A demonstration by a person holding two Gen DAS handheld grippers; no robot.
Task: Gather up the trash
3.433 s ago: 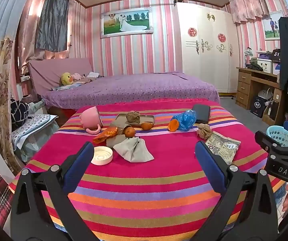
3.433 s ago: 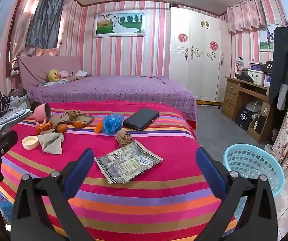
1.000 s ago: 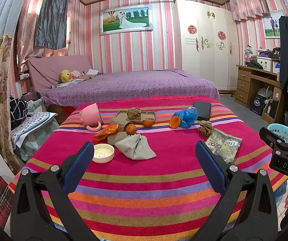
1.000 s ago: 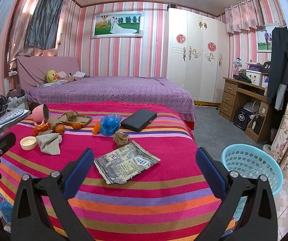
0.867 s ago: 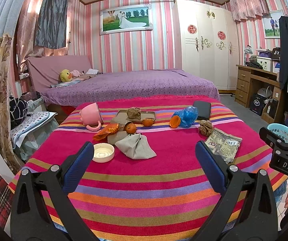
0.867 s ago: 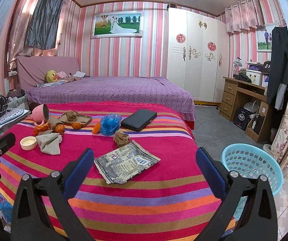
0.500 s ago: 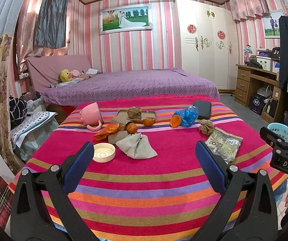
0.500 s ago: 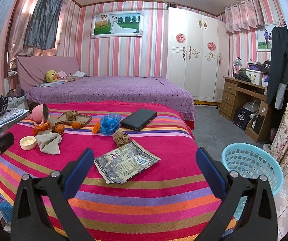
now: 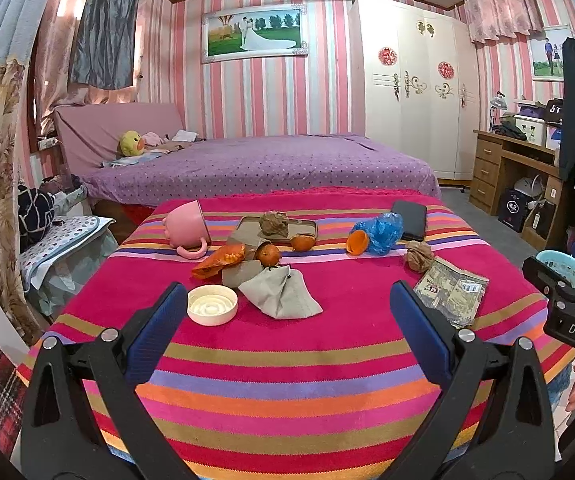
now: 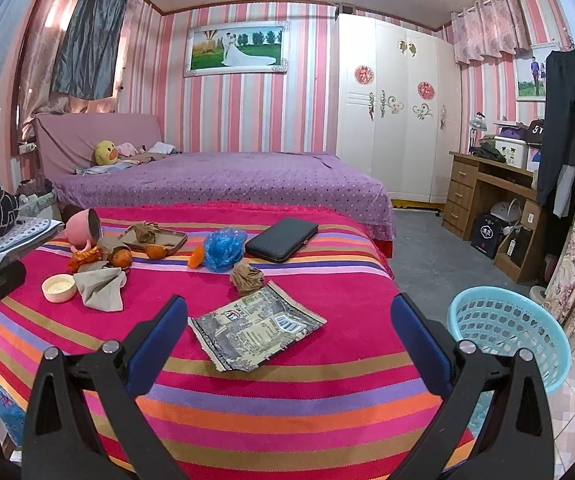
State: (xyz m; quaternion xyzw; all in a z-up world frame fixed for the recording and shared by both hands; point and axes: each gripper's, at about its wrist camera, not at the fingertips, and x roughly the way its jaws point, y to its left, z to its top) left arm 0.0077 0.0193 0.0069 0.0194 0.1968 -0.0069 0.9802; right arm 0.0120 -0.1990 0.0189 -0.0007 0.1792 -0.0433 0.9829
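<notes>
Both grippers gape wide, left gripper (image 9: 287, 312) and right gripper (image 10: 289, 316), over fuzzy striped tabletop (image 10: 287, 400): flat crinkled wrapper (image 10: 257, 326), round white lid (image 9: 212, 305), perforated plastic basket (image 10: 511, 328) right.

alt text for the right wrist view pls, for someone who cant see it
The open right gripper hovers empty above a flattened printed wrapper on a striped cloth, with a light blue basket on the floor to its right. Farther back lie a crumpled brown paper ball, a blue plastic bag and a black case.
</notes>
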